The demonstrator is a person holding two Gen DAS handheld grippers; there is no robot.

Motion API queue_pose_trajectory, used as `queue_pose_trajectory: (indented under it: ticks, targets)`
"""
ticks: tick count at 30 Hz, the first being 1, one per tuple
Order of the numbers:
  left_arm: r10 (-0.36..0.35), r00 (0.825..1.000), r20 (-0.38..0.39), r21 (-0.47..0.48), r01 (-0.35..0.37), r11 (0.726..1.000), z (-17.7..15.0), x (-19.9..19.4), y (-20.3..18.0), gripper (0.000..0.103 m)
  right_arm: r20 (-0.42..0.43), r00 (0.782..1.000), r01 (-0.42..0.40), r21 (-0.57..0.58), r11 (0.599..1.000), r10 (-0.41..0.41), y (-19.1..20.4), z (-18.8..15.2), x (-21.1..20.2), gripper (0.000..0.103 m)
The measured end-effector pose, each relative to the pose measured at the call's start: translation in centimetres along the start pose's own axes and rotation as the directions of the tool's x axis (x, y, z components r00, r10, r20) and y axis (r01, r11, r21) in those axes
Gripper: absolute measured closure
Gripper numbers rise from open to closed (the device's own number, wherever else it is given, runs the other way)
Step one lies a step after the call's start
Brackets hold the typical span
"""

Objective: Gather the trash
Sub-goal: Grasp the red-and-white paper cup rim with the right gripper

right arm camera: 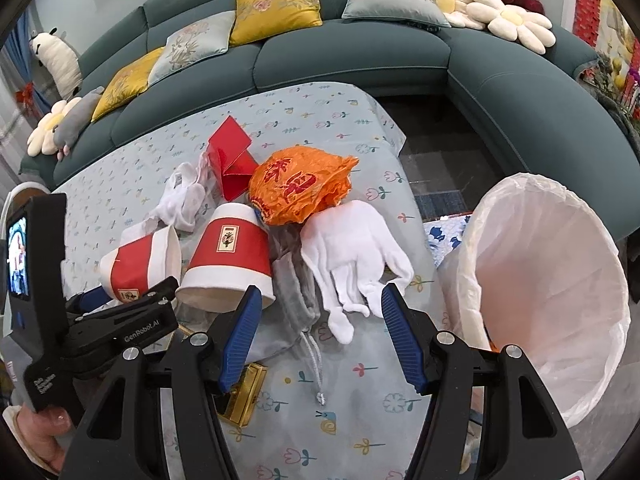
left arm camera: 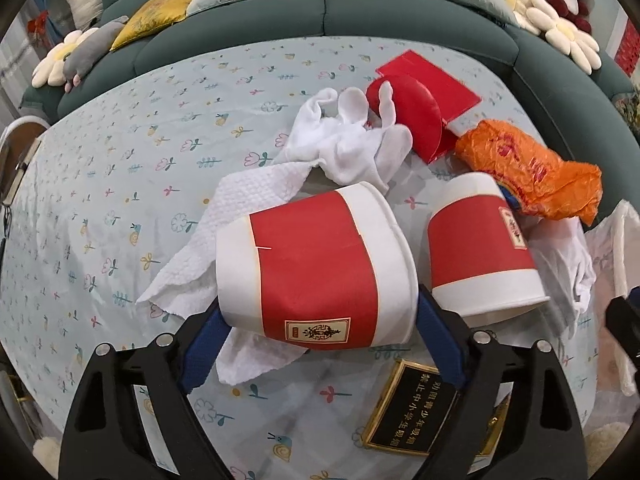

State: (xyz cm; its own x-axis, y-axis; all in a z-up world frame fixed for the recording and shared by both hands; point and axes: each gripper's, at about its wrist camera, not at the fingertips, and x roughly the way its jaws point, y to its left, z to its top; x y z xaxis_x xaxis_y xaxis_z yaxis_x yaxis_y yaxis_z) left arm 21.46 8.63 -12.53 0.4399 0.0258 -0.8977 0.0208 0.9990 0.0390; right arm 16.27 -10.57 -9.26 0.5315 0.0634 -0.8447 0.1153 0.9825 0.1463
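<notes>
A red-and-white paper cup (left arm camera: 316, 264) lies on its side on the flowered cloth (left arm camera: 120, 200), over a white paper towel (left arm camera: 224, 232). My left gripper (left arm camera: 320, 304) is open and straddles this cup, a blue pad close at each side. A second cup (right arm camera: 232, 260) stands upside down to its right. Beyond it lie an orange plastic bag (right arm camera: 300, 188), red folded card (right arm camera: 230, 152) and a white glove (right arm camera: 184, 196). My right gripper (right arm camera: 320, 292) is open above another white glove (right arm camera: 356, 248) and a grey drawstring pouch (right arm camera: 296, 292), holding nothing.
A bin with a white liner (right arm camera: 552, 280) stands tilted at the table's right edge. A black plaque in a gold frame (left arm camera: 412, 412) lies near the front. A teal sofa (right arm camera: 360, 56) with cushions curves behind. A hand (right arm camera: 44, 428) holds the left gripper.
</notes>
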Motion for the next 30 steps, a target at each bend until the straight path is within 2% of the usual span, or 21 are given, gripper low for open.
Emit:
queue_pose_trajectory:
  ticks: [11,22,28,30]
  targets:
    - [-0.024,0.999,0.043,-0.073,0.027,0.997,-0.4,-2.6,1.5,0.019,-0.01,0.999,-0.035,-0.041,0.999,0.034,1.6,-0.3,1.1,0.043]
    - [-0.052,0.997,0.05,-0.096,0.057,0.994,-0.2,-3.8,2.0,0.019,-0.035,0.999,-0.046,-0.135,0.99,0.042,4.5,-0.4,4.1,0.047]
    - [-0.061,0.997,0.051,-0.097,0.065,0.993,-0.1,-4.1,1.9,0.019,-0.05,0.998,-0.047,-0.171,0.984,0.039,5.3,0.2,5.5,0.066]
    - [-0.064,0.997,0.054,-0.098,0.069,0.993,0.0,-4.3,1.8,0.019,-0.056,0.997,-0.053,-0.181,0.982,0.044,5.5,0.3,5.6,0.082]
